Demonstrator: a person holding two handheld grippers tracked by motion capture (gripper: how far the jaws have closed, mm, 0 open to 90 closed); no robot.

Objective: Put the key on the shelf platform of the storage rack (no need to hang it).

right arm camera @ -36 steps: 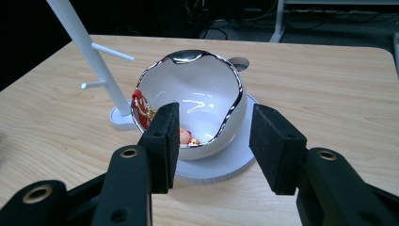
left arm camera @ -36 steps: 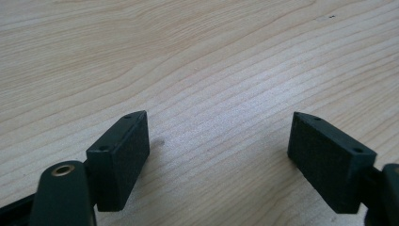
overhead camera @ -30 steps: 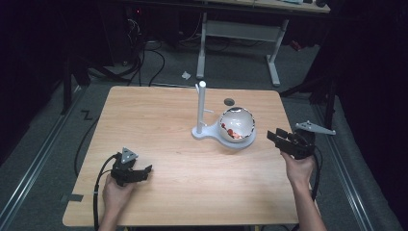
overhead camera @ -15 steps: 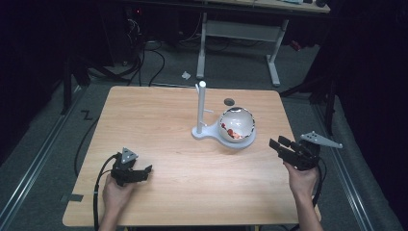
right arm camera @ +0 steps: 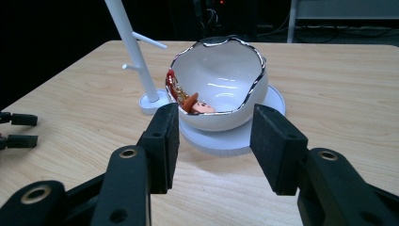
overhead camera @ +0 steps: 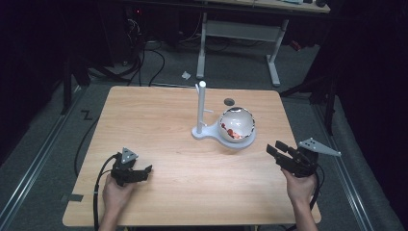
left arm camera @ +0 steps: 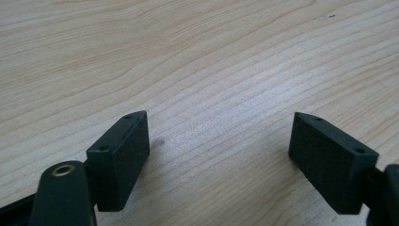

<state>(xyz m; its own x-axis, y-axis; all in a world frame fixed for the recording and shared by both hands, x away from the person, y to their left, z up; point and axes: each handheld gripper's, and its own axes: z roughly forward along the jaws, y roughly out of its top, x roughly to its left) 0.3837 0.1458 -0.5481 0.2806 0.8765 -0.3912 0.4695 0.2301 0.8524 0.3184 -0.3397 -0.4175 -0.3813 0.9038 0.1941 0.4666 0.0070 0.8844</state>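
While both tongs (overhead camera: pixel 281 153) gape, empty.

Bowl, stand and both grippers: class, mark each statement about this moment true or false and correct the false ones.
1. The white bowl sits on a round white base. True.
2. The right gripper is shut on the bowl. False: its fingers are apart, short of the bowl.
3. The left gripper is open over bare table. True.
4. The white post lies flat on the table. False: it stands upright beside the bowl.
5. The bowl is empty. False: small reddish items lie inside.
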